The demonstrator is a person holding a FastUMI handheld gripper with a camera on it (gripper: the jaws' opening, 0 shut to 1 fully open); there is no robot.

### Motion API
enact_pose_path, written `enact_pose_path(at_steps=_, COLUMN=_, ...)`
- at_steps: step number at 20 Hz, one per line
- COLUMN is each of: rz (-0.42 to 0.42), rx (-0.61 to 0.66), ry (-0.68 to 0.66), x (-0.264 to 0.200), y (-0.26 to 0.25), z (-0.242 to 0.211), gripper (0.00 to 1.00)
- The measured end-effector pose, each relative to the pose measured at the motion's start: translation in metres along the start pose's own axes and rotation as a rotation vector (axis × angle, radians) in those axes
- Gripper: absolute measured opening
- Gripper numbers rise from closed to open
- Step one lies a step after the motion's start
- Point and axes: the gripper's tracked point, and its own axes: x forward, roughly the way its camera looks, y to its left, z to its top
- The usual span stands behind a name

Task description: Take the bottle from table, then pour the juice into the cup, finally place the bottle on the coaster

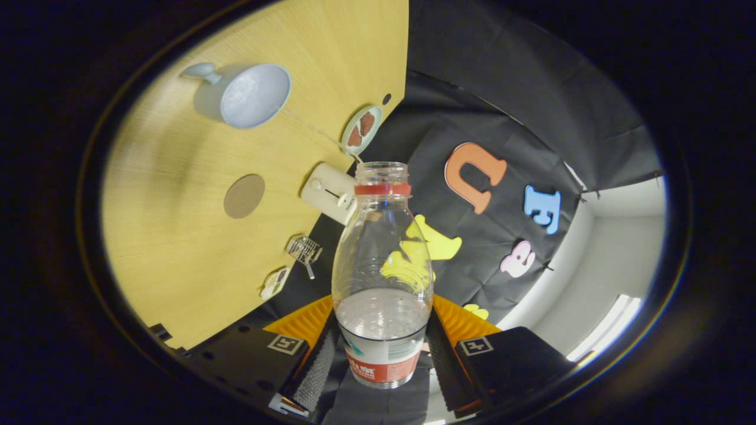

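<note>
Gripped low on its label, the bottle (pixel 382 277) stands between the two fingers (pixel 316 366) of the gripper (pixel 383 360), which press on it from both sides; it is uncapped, with clear liquid in its lower part; beyond it on the wooden table (pixel 177 236) lie the round coaster (pixel 244 196) and, farther off, the pale cup (pixel 245 94); a white box (pixel 328 192) sits near the table's edge.

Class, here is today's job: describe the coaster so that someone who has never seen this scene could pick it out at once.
Start at the wooden table. The claw holds a clear bottle with both fingers on it; beyond the bottle, between the pale blue cup and the white box, lies the coaster. It is the only flat, plain brown disc; the small green dish nearby is rimmed and holds something brown.
</note>
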Motion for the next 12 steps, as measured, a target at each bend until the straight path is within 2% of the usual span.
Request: enact_pose_path(at_steps=12, rz=-0.030, rx=-0.087, ry=-0.001, x=-0.002, y=-0.019, z=0.002, gripper=0.81)
